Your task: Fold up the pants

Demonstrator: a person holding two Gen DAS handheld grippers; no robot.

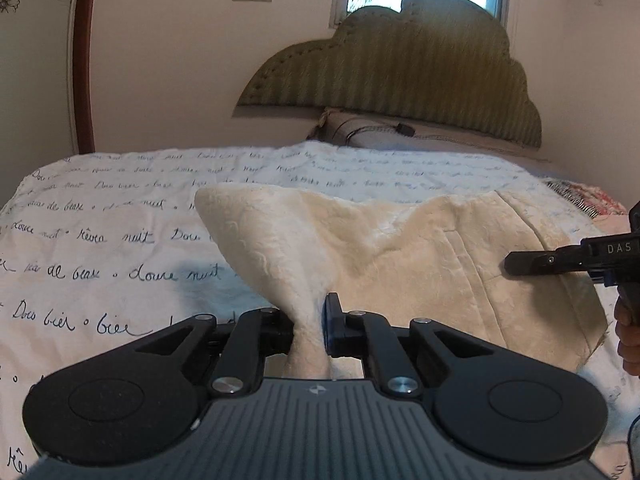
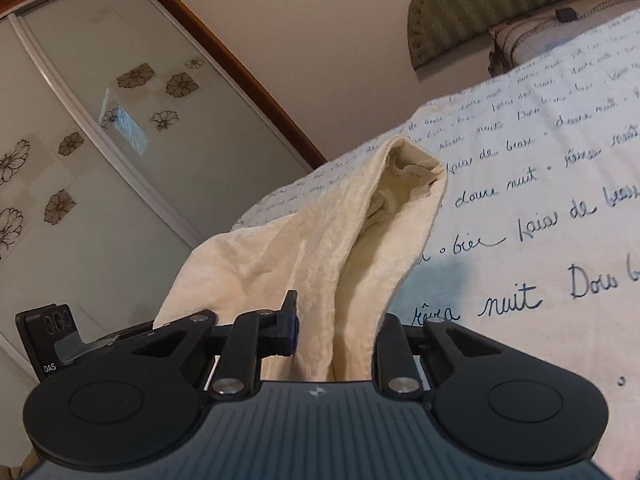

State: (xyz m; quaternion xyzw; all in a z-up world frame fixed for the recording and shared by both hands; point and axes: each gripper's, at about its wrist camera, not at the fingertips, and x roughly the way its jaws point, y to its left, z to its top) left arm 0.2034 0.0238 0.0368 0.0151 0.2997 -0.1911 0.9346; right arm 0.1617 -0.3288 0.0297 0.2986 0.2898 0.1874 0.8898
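Note:
Cream, textured pants point(image 1: 400, 240) lie partly lifted off a bed. My left gripper point(image 1: 308, 330) is shut on a bunched edge of the fabric, which rises from its fingers in a twisted fold. My right gripper point(image 1: 516, 262) enters from the right edge, low over the pants, held by a hand point(image 1: 628, 332). In the right wrist view my right gripper point(image 2: 336, 340) is shut on a thick fold of the pants point(image 2: 320, 240), whose open end with an inner label point(image 2: 412, 174) points away. The left gripper's housing point(image 2: 46, 340) shows at the lower left.
The bed sheet point(image 1: 100, 240) is white with blue handwriting. At the bed's head are a green cloud-shaped headboard point(image 1: 400, 68) and a pillow point(image 1: 372, 132). A patterned cloth point(image 1: 580, 196) lies at the right edge. Sliding wardrobe doors point(image 2: 100, 140) with flower prints stand beside the bed.

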